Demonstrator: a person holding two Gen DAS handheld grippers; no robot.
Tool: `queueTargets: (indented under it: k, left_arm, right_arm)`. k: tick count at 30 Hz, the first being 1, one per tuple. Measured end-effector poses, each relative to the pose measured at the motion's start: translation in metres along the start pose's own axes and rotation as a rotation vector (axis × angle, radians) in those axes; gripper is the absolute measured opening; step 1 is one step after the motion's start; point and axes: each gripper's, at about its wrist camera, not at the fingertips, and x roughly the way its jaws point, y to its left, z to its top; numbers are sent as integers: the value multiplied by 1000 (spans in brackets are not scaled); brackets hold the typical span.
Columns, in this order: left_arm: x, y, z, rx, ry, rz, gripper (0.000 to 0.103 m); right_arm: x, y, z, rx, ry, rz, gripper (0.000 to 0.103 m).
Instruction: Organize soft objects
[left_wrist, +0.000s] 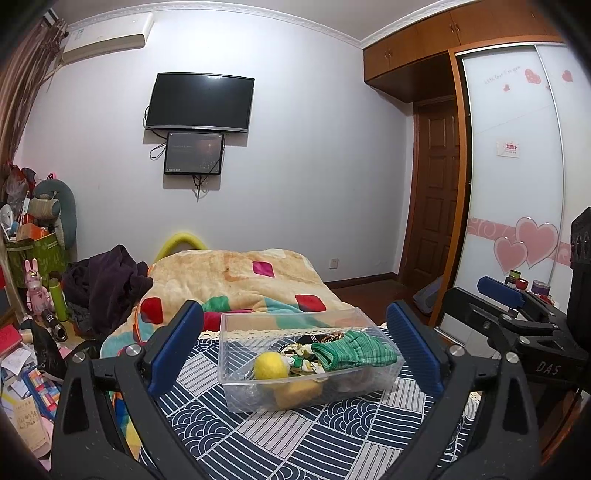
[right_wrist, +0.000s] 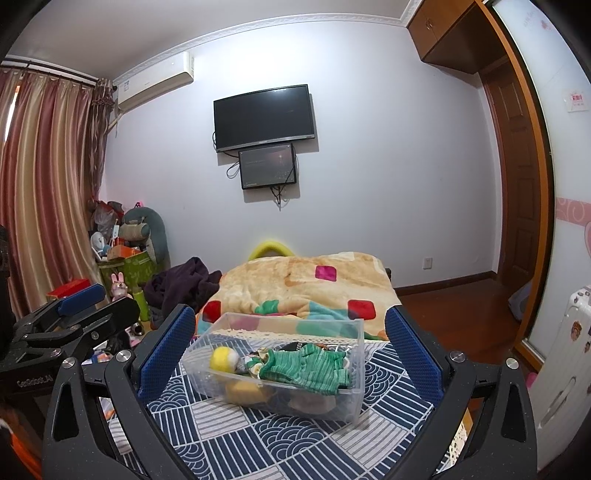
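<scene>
Now both hand-held grippers, left (left_wrist: 295, 347) and right (right_wrist: 290, 354), hover with jaws spread wide and holding nothing, each aimed at the clear bin (left_wrist: 236, 384) between its fingers. That bin stands on the patterned cloth (left_wrist: 332, 435) near the cloth's far edge, just before the blanket (left_wrist: 229, 273). Inside lie a yellow ball (left_wrist: 270, 364), a green knit (left_wrist: 354, 350) and a floral scrunchie (left_wrist: 301, 358), touching one another.

We are showing our left gripper (left_wrist: 295, 347) and right gripper (right_wrist: 290, 354): black, speckled frames wearing textured blue pads (left_wrist: 177, 347), silver screws (left_wrist: 132, 348), white lettering.
</scene>
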Motion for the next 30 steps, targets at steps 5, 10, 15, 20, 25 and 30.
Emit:
queueTargets:
  k: [5,10,15,20,25,30]
  left_arm:
    - [0,0,0,0,0,-2,100]
    - [0,0,-1,-1,-1,-4,101]
    - [0,0,-1,-2,0,-8,101]
    - [1,-1,-3,-4,4,-20,101]
    - [1,-1,-4,-5,6,-22,100]
    - [0,1,-3,-12,10,-26,101]
  right_arm:
    - [0,0,0,1,0,0,102]
    - [0,0,0,0,0,1,102]
    - [-2,1,0,-3,0,2,102]
    - [-2,1,0,-2,1,1,102]
    - [-1,3,0,-7,6,3,102]
    - [0,4,0,-12,8,3,102]
